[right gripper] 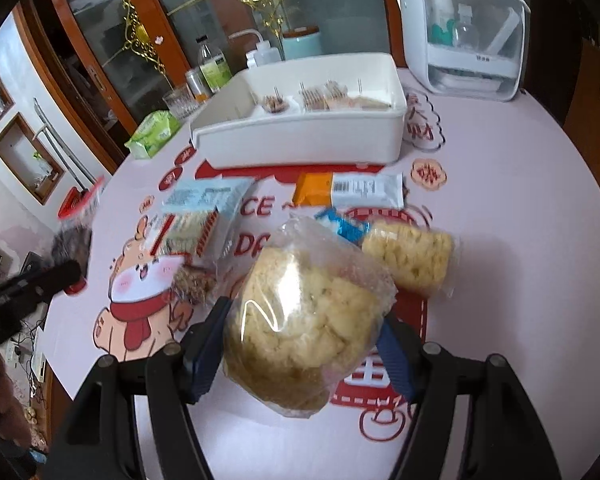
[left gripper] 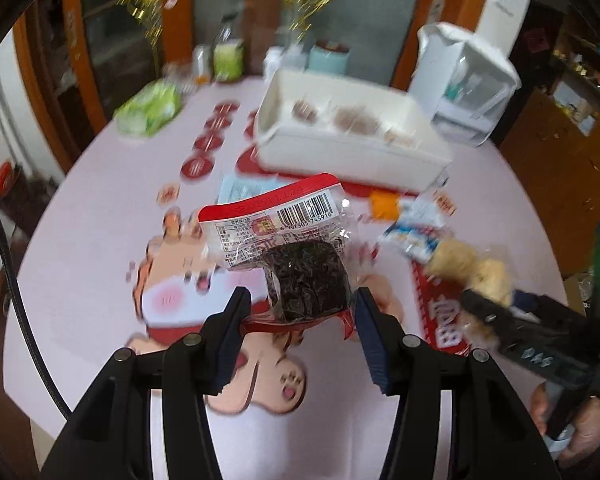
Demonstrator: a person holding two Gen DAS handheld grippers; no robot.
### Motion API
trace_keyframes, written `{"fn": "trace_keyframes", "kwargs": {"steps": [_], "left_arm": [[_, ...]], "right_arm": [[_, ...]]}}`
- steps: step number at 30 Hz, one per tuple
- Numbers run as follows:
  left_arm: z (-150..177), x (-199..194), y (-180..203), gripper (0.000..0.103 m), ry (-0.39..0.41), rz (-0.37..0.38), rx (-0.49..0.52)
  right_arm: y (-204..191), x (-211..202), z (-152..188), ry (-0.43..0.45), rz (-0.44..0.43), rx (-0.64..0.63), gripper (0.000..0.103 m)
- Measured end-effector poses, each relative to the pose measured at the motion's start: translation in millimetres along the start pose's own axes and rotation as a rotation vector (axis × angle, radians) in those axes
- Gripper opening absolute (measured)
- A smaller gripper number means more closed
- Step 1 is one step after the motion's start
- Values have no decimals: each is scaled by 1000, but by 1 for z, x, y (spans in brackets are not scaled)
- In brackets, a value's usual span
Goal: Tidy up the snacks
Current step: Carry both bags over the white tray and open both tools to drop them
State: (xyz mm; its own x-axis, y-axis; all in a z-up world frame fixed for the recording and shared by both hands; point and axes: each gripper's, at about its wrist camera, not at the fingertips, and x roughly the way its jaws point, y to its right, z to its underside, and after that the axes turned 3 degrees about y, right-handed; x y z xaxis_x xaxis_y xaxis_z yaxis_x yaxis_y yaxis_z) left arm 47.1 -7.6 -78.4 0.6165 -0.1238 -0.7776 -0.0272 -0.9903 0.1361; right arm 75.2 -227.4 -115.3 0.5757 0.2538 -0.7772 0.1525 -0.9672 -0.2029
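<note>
My left gripper [left gripper: 302, 310] is shut on a clear, red-topped packet [left gripper: 276, 216] with a dark block of cake [left gripper: 306, 276] inside, held above the table. My right gripper [right gripper: 302, 332] is shut on a clear bag of pale yellow crumbly cake [right gripper: 300, 320], also lifted off the table. The left wrist view shows that right gripper [left gripper: 488, 304] at the right with its yellow bag [left gripper: 468, 264]. A white divided box [right gripper: 300, 140] stands behind, with several snacks in its compartments. On the cloth lie a blue-white cracker pack [right gripper: 196, 216], an orange-white bar [right gripper: 348, 190], a yellow snack pack [right gripper: 408, 256] and a small brown snack [right gripper: 194, 284].
A green tissue pack [right gripper: 152, 132], a glass [right gripper: 180, 102] and bottles [right gripper: 214, 66] stand at the back left of the round table [right gripper: 520, 220]. A white lidded appliance [right gripper: 460, 28] stands at the back right. A wooden glass cabinet [right gripper: 112, 40] is behind the table.
</note>
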Motion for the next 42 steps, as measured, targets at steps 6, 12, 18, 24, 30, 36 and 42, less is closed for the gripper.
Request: {"fn": "trace_keyframes", "kwargs": {"steps": [6,12,18,24,30,36,42], "left_arm": [[-53,-27,22,51,127,21,74],[-119,-34,34,51,231,23,128],[-183,-19,46,51,298,-4,172],[-234,15,49,51,330,-36,181],[-255,67,42,52,282,-26,156],[-252,121,41,52,198,-13,164],[-245,152,42,58,148,-36,208]], "right_arm": [[-1,-20,-52,109,8,-47,69],[-1,-47,-126,253,37,-89,69],[-2,-54,-197,345,101,-119,69],[-2,-27,-245,346,158,-107,69],[0,26,-252,254,170,-92,69],[4,79,-245,146,177,-86,69],[14,121,-237,39,112,-28,71]]}}
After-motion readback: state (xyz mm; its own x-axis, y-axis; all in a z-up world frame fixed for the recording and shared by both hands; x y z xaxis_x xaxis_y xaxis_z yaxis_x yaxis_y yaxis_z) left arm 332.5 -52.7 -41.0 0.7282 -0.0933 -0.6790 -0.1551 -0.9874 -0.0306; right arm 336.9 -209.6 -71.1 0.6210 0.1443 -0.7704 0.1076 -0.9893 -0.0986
